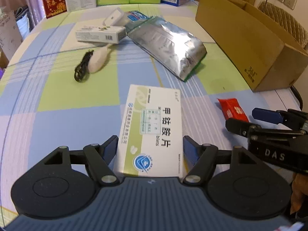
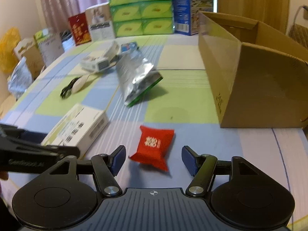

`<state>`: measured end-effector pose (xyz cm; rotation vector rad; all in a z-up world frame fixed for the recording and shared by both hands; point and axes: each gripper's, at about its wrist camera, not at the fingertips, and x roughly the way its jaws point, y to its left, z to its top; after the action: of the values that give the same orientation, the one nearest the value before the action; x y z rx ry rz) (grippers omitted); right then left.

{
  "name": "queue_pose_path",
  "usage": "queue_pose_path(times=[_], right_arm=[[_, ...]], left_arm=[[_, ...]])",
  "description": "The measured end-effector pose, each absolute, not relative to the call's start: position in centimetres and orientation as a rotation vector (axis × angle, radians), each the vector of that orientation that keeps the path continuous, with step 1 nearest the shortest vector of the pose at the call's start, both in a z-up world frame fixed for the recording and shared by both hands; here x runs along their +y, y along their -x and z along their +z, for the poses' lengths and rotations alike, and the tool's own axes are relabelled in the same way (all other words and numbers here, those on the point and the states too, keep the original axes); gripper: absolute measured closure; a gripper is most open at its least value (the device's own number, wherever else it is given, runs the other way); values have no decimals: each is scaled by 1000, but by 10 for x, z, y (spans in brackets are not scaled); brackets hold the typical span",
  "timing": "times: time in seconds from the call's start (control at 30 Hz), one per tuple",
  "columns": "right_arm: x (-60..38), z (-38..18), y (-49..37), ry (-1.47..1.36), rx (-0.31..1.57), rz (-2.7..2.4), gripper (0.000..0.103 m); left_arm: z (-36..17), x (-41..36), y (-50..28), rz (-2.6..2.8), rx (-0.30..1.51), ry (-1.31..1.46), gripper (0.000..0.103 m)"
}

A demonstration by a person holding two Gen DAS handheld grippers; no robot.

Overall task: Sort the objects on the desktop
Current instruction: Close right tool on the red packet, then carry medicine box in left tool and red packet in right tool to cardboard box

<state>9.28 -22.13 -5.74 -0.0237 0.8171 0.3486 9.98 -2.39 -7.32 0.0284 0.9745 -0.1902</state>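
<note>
Medicine box (image 1: 152, 130): lies flat on the checked cloth (image 1: 77, 96), on the near side of the cardboard carton (image 1: 248, 44) and well apart from it; its near end sits between the fingers of the left gripper (image 1: 150, 146).
Left gripper: spread wide, pads either side of the box; whether they touch its edges I cannot tell.
Red packet (image 2: 154, 147): on the cloth near the carton's front corner, just ahead of the right gripper (image 2: 153, 158), slightly toward its left finger.
Right gripper: spread open, pinching nothing.
Carton: open-topped, the likely place for sorted things.
Risk, box: only the near end is between the pads, so the long box could swing down or slip out when lifted.
Risk, packet: soft and puffy; an off-centre squeeze may push it aside.
Risk, crowding: both grippers work close together and could knock each other.
Risk, carton wall: a low carry could strike its rim.
</note>
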Motion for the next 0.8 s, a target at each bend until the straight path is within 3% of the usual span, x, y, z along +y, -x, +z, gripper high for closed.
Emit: queue_pose_path(times=[0.2, 0.3, 0.4, 0.8], right_arm=[[-218, -66, -108, -7, 832, 337, 43], [-217, -68, -106, 48, 811, 333, 61], [-218, -69, -105, 75, 801, 328, 73], [-217, -59, -98, 87, 775, 337, 77]], left_arm=[[-77, -29, -115, -188, 966, -55, 32], [-84, -33, -120, -191, 966, -87, 32], [-89, -37, -122, -198, 963, -118, 32], [-78, -38, -112, -208, 959, -105, 36]])
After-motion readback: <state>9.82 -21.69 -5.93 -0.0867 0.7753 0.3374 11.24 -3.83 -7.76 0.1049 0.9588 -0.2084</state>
